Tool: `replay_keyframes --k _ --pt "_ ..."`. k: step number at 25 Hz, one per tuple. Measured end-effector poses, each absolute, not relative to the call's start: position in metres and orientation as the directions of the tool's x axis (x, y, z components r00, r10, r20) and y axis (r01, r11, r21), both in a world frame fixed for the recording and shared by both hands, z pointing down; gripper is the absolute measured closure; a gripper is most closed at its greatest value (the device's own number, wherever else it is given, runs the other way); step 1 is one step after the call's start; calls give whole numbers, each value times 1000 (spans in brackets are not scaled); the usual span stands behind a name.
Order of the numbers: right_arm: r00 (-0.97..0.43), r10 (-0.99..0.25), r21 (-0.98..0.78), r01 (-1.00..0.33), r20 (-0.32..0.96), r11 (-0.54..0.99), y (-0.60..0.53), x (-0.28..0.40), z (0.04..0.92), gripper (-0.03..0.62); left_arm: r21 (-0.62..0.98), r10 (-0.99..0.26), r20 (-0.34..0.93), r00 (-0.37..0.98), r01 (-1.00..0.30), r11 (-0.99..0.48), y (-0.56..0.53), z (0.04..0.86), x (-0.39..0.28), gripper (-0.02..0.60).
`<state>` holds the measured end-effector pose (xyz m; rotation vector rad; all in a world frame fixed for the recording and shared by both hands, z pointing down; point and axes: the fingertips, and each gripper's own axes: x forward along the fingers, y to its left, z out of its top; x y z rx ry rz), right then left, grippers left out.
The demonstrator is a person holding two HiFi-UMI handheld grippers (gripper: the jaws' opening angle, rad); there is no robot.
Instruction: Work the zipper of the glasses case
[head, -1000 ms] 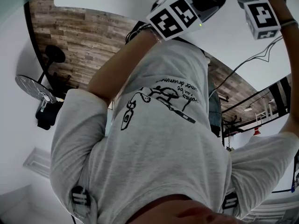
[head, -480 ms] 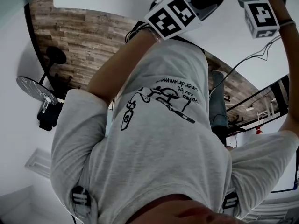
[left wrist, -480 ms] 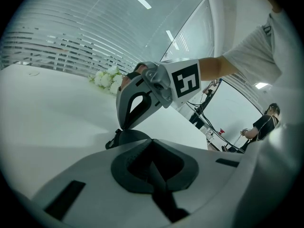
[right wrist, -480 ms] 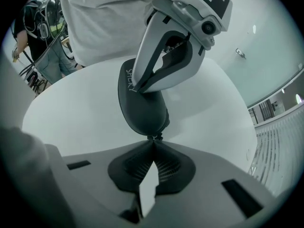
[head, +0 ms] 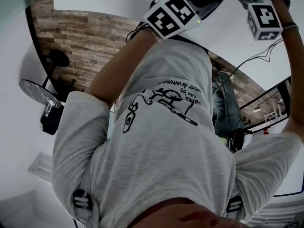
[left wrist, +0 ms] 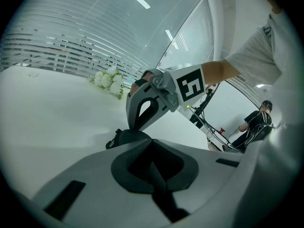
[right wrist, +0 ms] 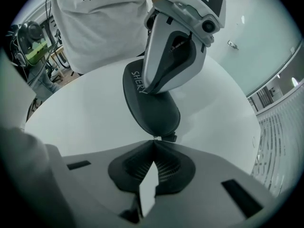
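Bearing the glasses case (right wrist: 152,109), round white table (right wrist: 85,115); plank floor (head: 80,37), glass wall (right wrist: 266,42).

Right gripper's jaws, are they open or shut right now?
Shut: the right gripper view shows the tips of the right gripper meeting, apparently pinching the small zipper tab of the dark grey oval glasses case.

We read two texts.
1. Glasses case (right wrist: 153,109): "SHERY" in pale capitals on the dark shell, near its upper left edge in the right gripper view.
2. T-shirt (right wrist: 102,27): black print "can be" over "super drummer"; the frame edge cuts off anything above it.

The head view shows the same T-shirt (head: 156,146) print upside down, and there we only make out "super drummer".
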<state>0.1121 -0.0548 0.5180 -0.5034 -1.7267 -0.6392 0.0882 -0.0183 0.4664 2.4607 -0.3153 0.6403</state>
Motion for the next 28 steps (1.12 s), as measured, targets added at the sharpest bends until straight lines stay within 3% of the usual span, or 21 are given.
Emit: replay_keyframes --k 28 --pt "-272 10 106 410 962 906 -6 113 528 589 426 -69 535 842 -339 -839 -18 473 87 561"
